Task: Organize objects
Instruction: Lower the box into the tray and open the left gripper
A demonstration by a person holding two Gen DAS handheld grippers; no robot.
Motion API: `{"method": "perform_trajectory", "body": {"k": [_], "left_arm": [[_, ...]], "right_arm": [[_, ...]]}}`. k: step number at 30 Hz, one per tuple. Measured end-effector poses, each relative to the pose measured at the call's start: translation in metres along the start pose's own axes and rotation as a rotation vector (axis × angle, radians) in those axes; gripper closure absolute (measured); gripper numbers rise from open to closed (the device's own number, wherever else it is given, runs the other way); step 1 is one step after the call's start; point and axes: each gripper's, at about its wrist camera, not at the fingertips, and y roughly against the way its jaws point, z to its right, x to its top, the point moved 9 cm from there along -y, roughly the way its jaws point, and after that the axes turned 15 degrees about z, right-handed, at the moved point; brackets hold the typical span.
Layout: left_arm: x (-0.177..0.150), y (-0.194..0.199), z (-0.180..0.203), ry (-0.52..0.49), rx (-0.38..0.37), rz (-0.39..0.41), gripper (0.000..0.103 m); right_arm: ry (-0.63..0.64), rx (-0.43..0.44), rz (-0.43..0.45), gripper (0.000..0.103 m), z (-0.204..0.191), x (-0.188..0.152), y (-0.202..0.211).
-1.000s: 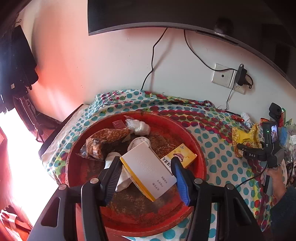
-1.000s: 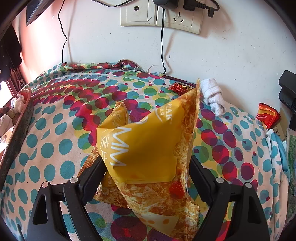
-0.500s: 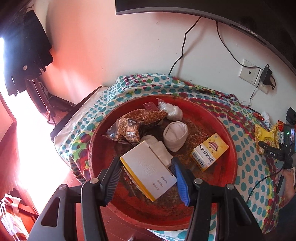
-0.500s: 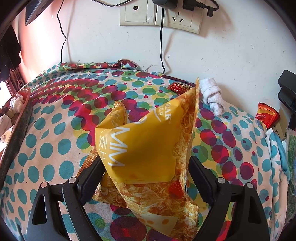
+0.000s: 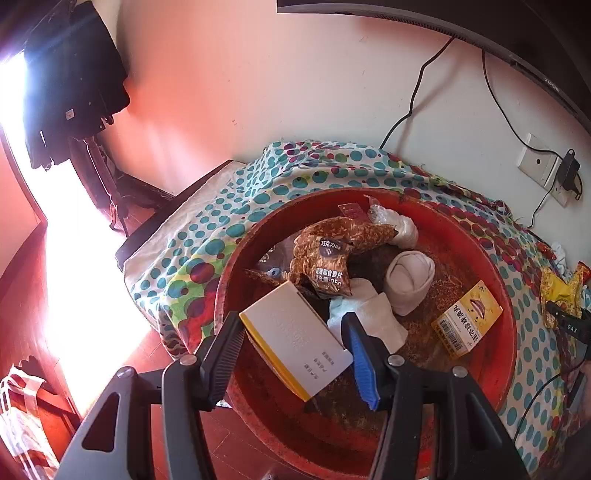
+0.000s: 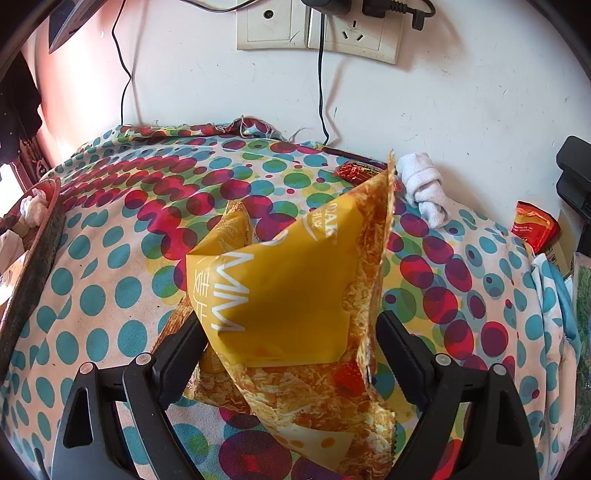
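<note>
My left gripper (image 5: 291,354) is shut on a white box with a yellow edge (image 5: 295,343) and holds it above the near left part of a round red tray (image 5: 502,354). In the tray lie a brown snack bag (image 5: 332,258), rolled white socks (image 5: 408,280) and a yellow box (image 5: 467,319). My right gripper (image 6: 288,343) is shut on a yellow snack bag (image 6: 295,288), which stands tilted over the dotted cloth (image 6: 110,266). The tray's rim (image 6: 37,236) shows at the left of the right wrist view.
A white sock roll (image 6: 424,188) and red wrappers (image 6: 354,171) lie by the wall at the cloth's far edge. Another red packet (image 6: 533,225) is at the right. Wall sockets with cables (image 6: 317,29) are above. The floor (image 5: 85,295) drops off left of the tray.
My left gripper has drawn back and to the left with the white box, so the whole tray and the floor show. The right gripper and its bag have hardly moved.
</note>
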Motion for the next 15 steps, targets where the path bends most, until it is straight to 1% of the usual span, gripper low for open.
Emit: {"method": "perform_trajectory", "body": {"k": [10,12,15], "left_arm": [[0.006,-0.016,0.002,0.005,-0.034,0.016,0.046],[0.008,-0.016,0.005,0.004,-0.069,0.029,0.045],[0.009,-0.016,0.008,-0.015,-0.078,0.049,0.044]], "right_arm": [[0.003,-0.001,-0.001,0.014,0.001,0.003,0.0],[0.005,-0.003,0.0,0.014,0.002,0.003,0.0],[0.002,0.0,-0.002,0.013,0.001,0.004,0.0]]}}
